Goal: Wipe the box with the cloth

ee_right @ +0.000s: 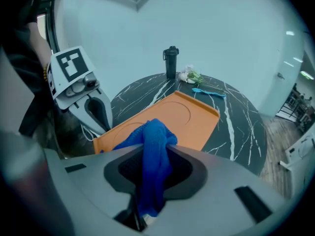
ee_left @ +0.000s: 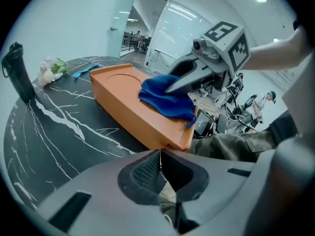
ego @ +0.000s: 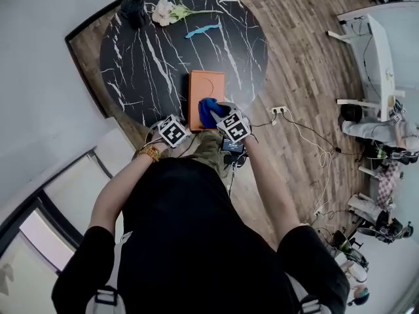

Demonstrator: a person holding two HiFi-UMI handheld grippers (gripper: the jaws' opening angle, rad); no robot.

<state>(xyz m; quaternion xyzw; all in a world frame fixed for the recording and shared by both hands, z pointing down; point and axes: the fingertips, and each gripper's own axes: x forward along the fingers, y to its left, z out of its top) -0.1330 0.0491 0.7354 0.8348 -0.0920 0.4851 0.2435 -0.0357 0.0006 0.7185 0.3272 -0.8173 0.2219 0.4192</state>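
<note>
An orange flat box (ego: 205, 95) lies near the front edge of a round black marble table (ego: 144, 51). A blue cloth (ego: 211, 112) rests on the near end of the box, clamped in my right gripper (ego: 222, 115). In the right gripper view the cloth (ee_right: 153, 163) runs down between the jaws, with the box (ee_right: 182, 119) just beyond. My left gripper (ego: 181, 124) is shut and empty at the table edge beside the box's near left corner. The left gripper view shows the box (ee_left: 125, 102), the cloth (ee_left: 165, 97) and my right gripper (ee_left: 177, 82) on top.
At the table's far side stand a black bottle (ego: 133, 8), a white flower (ego: 165, 10) and a light blue object (ego: 201, 30). A power strip with cables (ego: 279, 111) lies on the wooden floor at right. A white desk (ego: 376, 51) stands further right.
</note>
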